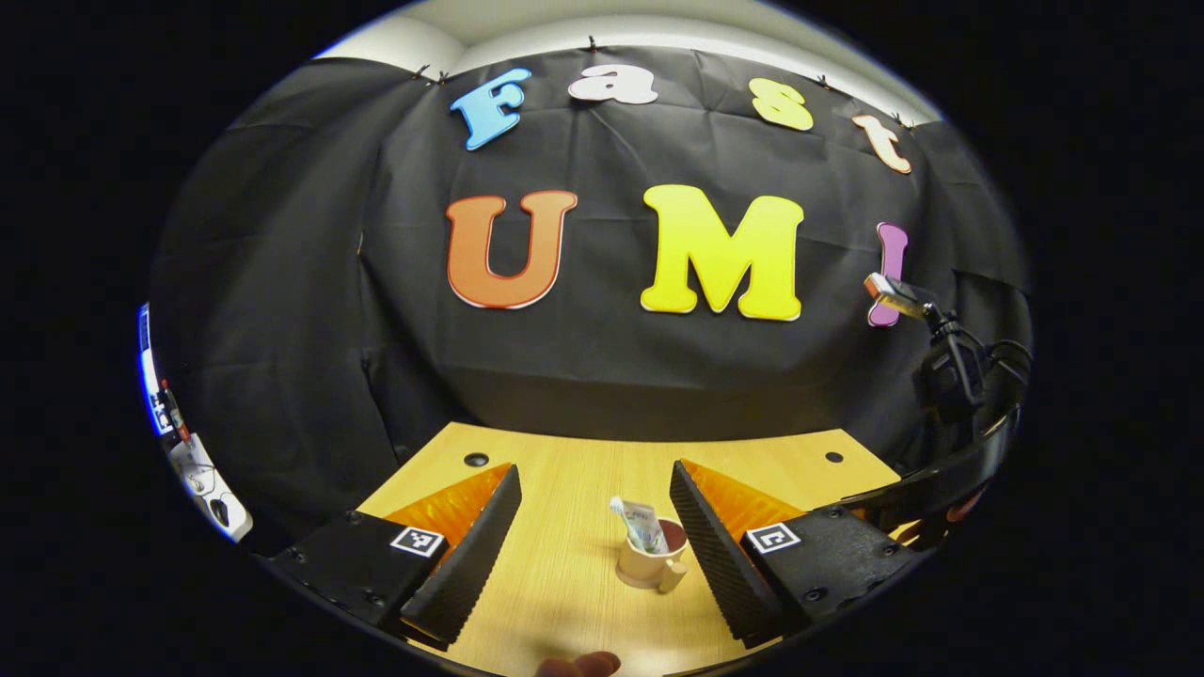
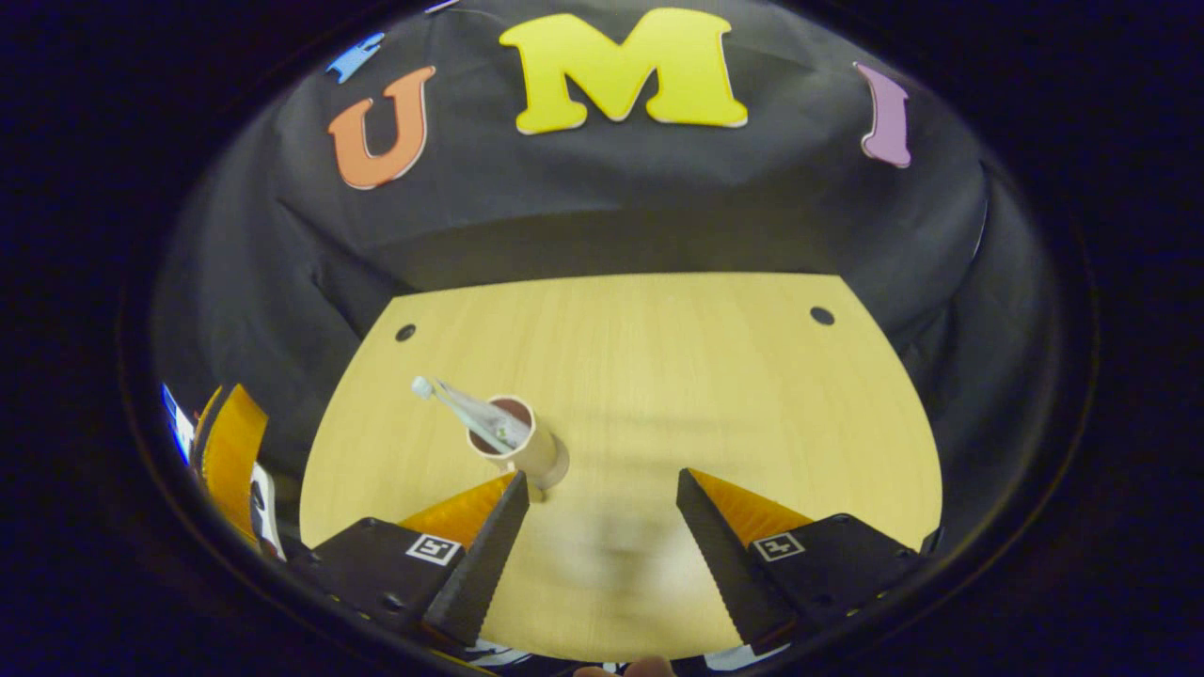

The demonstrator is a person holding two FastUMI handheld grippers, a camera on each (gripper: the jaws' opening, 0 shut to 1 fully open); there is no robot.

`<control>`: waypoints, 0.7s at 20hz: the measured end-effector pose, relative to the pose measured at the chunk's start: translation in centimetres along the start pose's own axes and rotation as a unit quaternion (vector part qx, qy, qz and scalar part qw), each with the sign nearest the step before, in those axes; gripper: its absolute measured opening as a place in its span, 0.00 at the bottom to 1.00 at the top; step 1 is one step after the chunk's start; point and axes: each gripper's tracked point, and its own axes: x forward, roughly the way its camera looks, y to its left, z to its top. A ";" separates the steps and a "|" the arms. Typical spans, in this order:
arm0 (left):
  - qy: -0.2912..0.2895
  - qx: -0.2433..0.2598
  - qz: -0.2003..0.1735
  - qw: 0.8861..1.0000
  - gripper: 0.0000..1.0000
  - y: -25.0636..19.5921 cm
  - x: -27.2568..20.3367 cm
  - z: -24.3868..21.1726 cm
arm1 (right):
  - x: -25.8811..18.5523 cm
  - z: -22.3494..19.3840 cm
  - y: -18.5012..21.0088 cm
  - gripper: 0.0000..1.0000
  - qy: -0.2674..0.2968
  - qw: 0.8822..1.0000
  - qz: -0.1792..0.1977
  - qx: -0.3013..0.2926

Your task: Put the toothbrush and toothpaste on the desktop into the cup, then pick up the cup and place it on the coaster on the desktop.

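A beige cup (image 1: 647, 564) with a dark inside and a small handle stands upright on the wooden desktop (image 1: 564, 583). A toothpaste tube (image 1: 641, 523) leans out of it, cap end up. My left gripper (image 1: 594, 470) is open and above the desktop, with the cup beyond its fingers and nearer the right one. In the right gripper view the cup (image 2: 523, 444) stands just past the left fingertip (image 2: 513, 489), and the toothpaste tube (image 2: 466, 404) tilts to the upper left. My right gripper (image 2: 602, 478) is open with nothing between its fingers.
The desktop (image 2: 715, 376) has a small dark hole near each far corner (image 2: 405, 332) (image 2: 822, 315). The black cloth wall rises right behind it. A black mount with cables (image 1: 955, 371) stands at the right, and a white power strip (image 1: 202, 475) lies at the far left.
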 end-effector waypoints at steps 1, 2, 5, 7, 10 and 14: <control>-0.007 0.002 -0.003 1.000 1.00 -0.5 0.1 1.0 | -1.0 1.2 -0.1 0.96 -0.027 1.000 0.001 -0.005; -0.011 0.000 -0.005 1.000 1.00 -0.9 0.2 1.9 | -2.0 2.5 -0.2 0.94 -0.055 0.998 0.001 -0.008; -0.025 -0.014 -0.012 1.000 1.00 -2.2 -0.2 4.9 | -6.1 6.5 -1.0 0.96 -0.143 0.990 -0.001 -0.016; -0.037 -0.017 -0.011 0.999 1.00 -2.6 -0.6 6.5 | -8.6 8.5 -1.7 0.94 -0.199 0.980 -0.009 -0.017; -0.052 -0.014 -0.007 0.999 1.00 -3.1 -1.2 8.0 | -11.3 10.2 -2.5 0.96 -0.270 0.963 -0.013 -0.008; -0.061 -0.010 -0.007 0.998 1.00 -3.7 -2.2 8.2 | -13.3 10.3 -3.5 0.96 -0.305 0.952 -0.017 -0.021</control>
